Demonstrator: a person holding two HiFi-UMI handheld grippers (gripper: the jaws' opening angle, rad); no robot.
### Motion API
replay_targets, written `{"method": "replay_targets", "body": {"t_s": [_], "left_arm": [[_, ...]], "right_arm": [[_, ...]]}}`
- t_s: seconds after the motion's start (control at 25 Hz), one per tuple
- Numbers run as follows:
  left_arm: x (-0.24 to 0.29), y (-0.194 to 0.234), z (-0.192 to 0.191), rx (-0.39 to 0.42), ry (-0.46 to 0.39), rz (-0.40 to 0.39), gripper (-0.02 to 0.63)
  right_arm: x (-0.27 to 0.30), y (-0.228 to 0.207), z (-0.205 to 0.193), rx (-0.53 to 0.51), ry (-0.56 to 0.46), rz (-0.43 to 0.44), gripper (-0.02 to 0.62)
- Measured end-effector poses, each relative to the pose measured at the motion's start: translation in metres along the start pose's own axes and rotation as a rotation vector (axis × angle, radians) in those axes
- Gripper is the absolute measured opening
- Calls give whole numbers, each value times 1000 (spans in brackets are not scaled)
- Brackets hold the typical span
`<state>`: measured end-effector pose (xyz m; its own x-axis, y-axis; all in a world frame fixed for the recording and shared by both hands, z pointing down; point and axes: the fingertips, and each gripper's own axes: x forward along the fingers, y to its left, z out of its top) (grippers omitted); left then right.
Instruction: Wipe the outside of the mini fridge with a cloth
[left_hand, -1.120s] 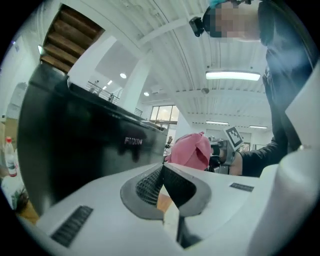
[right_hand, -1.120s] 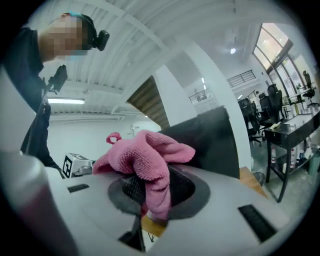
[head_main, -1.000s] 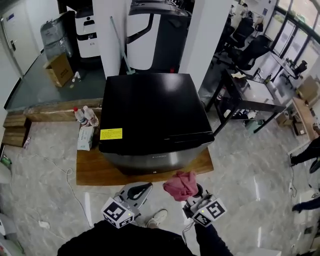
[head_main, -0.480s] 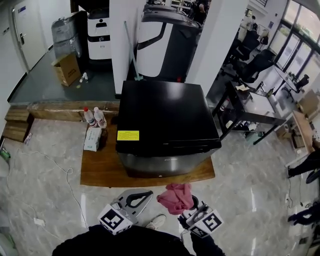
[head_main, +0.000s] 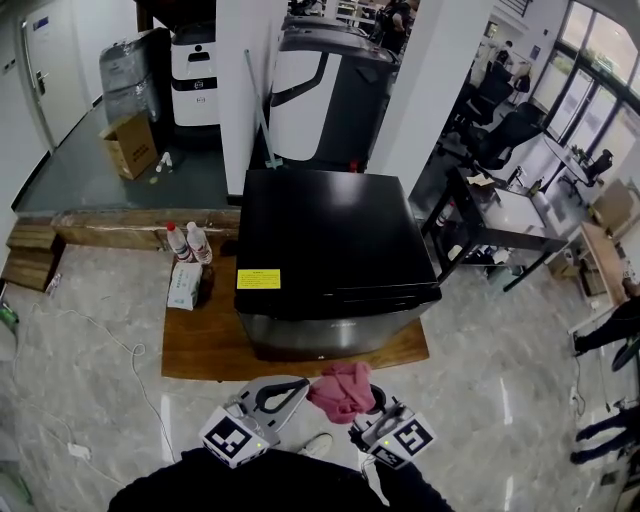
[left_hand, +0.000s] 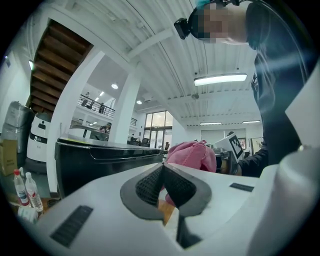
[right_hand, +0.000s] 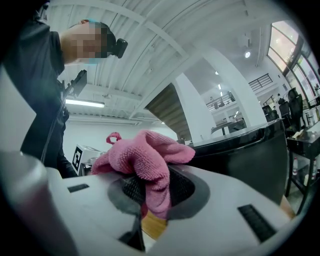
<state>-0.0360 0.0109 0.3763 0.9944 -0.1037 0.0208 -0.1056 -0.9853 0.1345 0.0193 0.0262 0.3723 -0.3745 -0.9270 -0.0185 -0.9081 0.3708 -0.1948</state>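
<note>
As mini fridge (head_main: 330, 240) sits on wooden platform (head_main: 200, 345), marbled floor (head_main: 90, 330) surrounds.

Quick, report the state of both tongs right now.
Left tongs: shut, with nothing between the jaws.
Right tongs: shut on the pink cloth.

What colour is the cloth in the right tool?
Pink. The cloth shows best in the right gripper view.
</note>
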Motion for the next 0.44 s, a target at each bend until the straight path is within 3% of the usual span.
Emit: {"method": "replay_targets", "body": {"t_s": [0.44], "left_arm": [[4,7,7,14,1,-1,7]], "right_arm": [[8,-7,7,-13,-7,9,78]]}}
